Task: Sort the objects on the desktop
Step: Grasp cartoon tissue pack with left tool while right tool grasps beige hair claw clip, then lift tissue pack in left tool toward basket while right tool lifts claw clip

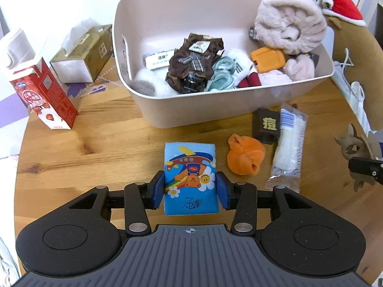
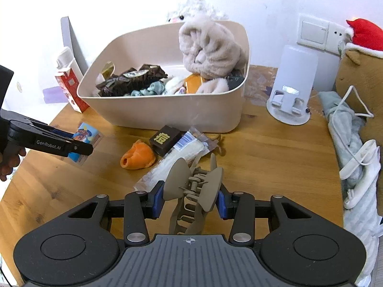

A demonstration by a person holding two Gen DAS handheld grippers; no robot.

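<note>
My left gripper (image 1: 190,190) is shut on a blue tissue pack with a cartoon bear (image 1: 190,177), low over the wooden table (image 1: 95,167). My right gripper (image 2: 190,197) is shut on a taupe hair claw clip (image 2: 194,186), held above the table. The beige bin (image 1: 191,105) stands behind, filled with a brown pouch (image 1: 194,67), a fluffy beige hat (image 1: 289,21), an orange case (image 1: 268,58) and soft items. On the table in front of the bin lie an orange plush (image 1: 245,155), a dark box with a gold character (image 1: 267,125) and a clear packet (image 1: 289,146).
A red milk carton (image 1: 43,91) and a tissue box (image 1: 83,55) stand left of the bin. A white stand (image 2: 292,83), a folded cloth with white cable (image 2: 347,129) and a brown plush with a red hat (image 2: 363,59) are at the right.
</note>
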